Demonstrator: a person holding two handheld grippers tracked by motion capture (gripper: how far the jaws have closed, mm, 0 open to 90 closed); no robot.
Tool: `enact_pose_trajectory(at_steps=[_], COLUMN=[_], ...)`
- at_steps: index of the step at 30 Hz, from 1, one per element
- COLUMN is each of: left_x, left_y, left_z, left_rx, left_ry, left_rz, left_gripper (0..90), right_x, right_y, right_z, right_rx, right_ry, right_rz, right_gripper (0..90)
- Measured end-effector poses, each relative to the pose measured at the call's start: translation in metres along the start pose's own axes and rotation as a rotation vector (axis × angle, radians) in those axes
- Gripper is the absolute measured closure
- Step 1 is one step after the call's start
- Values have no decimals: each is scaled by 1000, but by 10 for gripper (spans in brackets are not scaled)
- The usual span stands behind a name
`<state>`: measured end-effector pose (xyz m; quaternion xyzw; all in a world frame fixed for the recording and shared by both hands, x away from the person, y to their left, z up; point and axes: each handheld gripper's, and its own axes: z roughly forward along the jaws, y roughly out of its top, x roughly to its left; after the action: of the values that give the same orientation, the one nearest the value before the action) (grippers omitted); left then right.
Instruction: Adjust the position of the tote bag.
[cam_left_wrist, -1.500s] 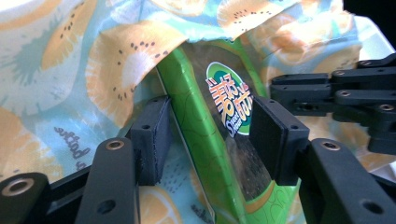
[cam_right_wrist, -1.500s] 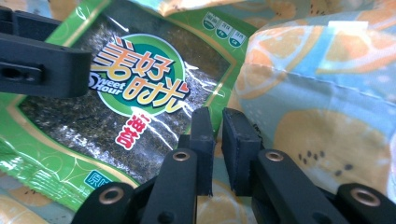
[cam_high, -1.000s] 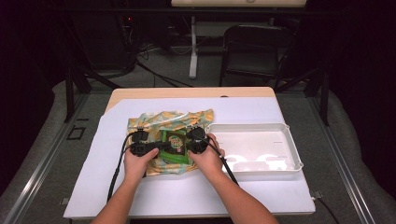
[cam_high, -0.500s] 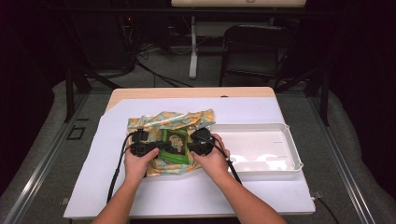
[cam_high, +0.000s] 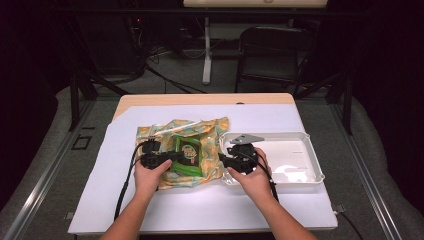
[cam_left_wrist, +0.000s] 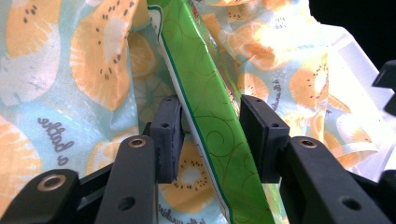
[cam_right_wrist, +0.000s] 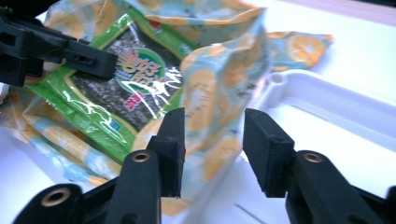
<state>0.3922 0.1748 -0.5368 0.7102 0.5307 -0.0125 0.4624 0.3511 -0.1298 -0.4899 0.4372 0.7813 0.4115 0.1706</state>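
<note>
Looking down from the high view first: my left tool (cam_high: 172, 157) sits at the near-left edge of the green seaweed snack packet (cam_high: 189, 156), which lies half inside a fruit-print pouch (cam_high: 212, 137) on the white sheet over the counter (cam_high: 150, 100). My right tool (cam_high: 226, 161) is by the pouch's right edge, w/ the white plastic tray (cam_high: 312, 150) just beside it.

Left gripper view: left tool (cam_left_wrist: 212, 128) stands fairly wide, the packet (cam_left_wrist: 205, 107) edge-on between the jaws. Right pad looks to touch the film, left pad seems just clear, so I read no firm grip yet.

Right gripper view: right tool (cam_right_wrist: 214, 140) has just been opening; jaws now wide, a fold of the pouch (cam_right_wrist: 219, 107) between them but pads not pressing it. Packet (cam_right_wrist: 126, 79) shows its label & dark window, w/ the left tool's jaw (cam_right_wrist: 70, 53) across its far corner.

Handling, my guess: packet is light, crinkly, slick film, contents prob. brittle, so pinch the flat sealed edge, not the middle. Pouch is limp & slippery; take the mouth rim near a corner to hold it steady.
</note>
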Motion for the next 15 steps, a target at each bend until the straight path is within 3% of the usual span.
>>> enact_pose_trajectory(at_steps=[4, 15], left_x=[-3, -3], left_y=[-1, 5], left_z=[1, 0], left_rx=[1, 12], left_ry=[22, 59], left_rz=[21, -18], left_gripper=[611, 644], right_x=[-12, -41], right_y=[-5, -13], right_z=[-11, -28], right_rx=[-27, -87], right_ry=[-3, 20], right_rz=[29, 109], right_gripper=[581, 578])
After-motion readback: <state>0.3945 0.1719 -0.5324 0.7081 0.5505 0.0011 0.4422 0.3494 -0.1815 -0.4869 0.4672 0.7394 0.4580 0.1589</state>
